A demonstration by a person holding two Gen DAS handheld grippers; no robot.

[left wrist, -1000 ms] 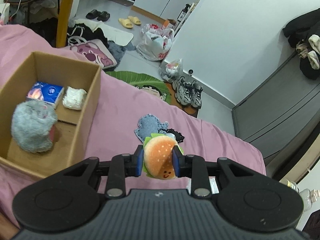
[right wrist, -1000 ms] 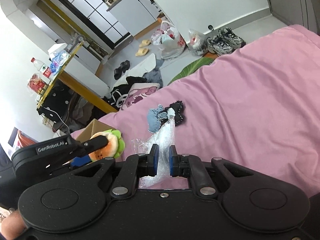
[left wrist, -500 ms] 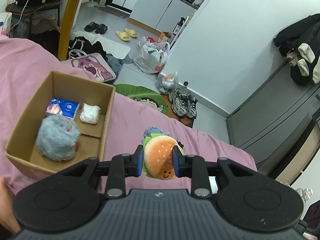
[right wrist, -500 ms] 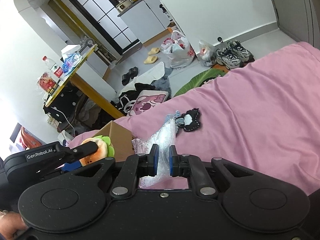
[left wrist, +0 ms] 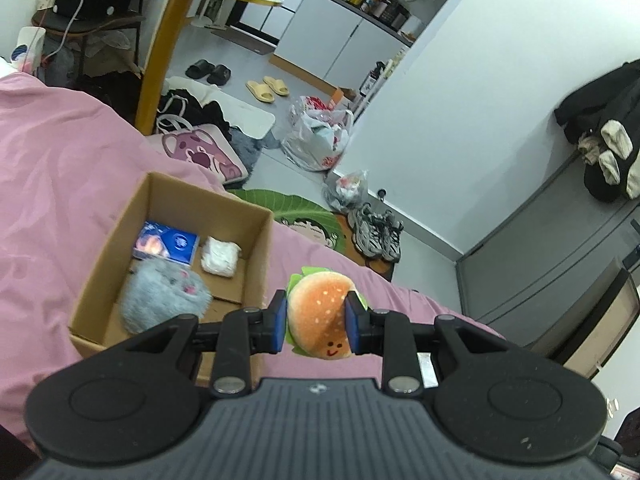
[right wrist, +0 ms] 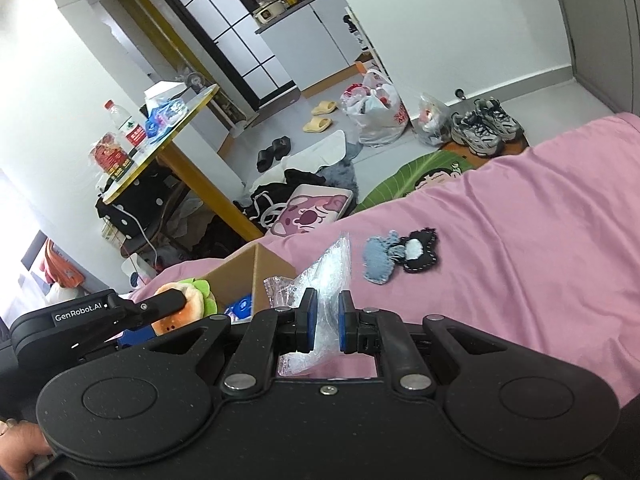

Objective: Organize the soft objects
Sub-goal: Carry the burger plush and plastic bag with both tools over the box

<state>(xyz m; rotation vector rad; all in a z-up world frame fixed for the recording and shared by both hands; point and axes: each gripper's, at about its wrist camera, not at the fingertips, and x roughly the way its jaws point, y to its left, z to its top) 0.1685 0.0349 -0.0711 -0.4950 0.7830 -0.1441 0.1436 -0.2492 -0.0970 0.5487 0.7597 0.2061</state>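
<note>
My left gripper (left wrist: 316,318) is shut on a plush hamburger (left wrist: 320,316) and holds it in the air just right of an open cardboard box (left wrist: 260,248) on the pink bed. The box holds a grey fluffy toy (left wrist: 164,300), a blue tissue pack (left wrist: 166,242) and a white packet (left wrist: 220,258). My right gripper (right wrist: 324,320) is shut on a clear plastic bag (right wrist: 326,276). The right wrist view shows the left gripper with the hamburger (right wrist: 180,312) beside the box (right wrist: 256,268). A blue felt patch (right wrist: 380,258) and a black one (right wrist: 418,250) lie on the bed.
The pink bedspread (right wrist: 520,240) fills the near ground. Beyond the bed edge, the floor holds shoes (left wrist: 374,232), slippers (left wrist: 266,88), plastic bags (left wrist: 320,140), a pink bear cushion (left wrist: 204,154) and a yellow-legged table (left wrist: 160,52).
My left gripper has risen and pulled back with the hamburger, so the box now sits smaller and closer to the fingers. My right gripper has lifted and turned with the plastic bag.
</note>
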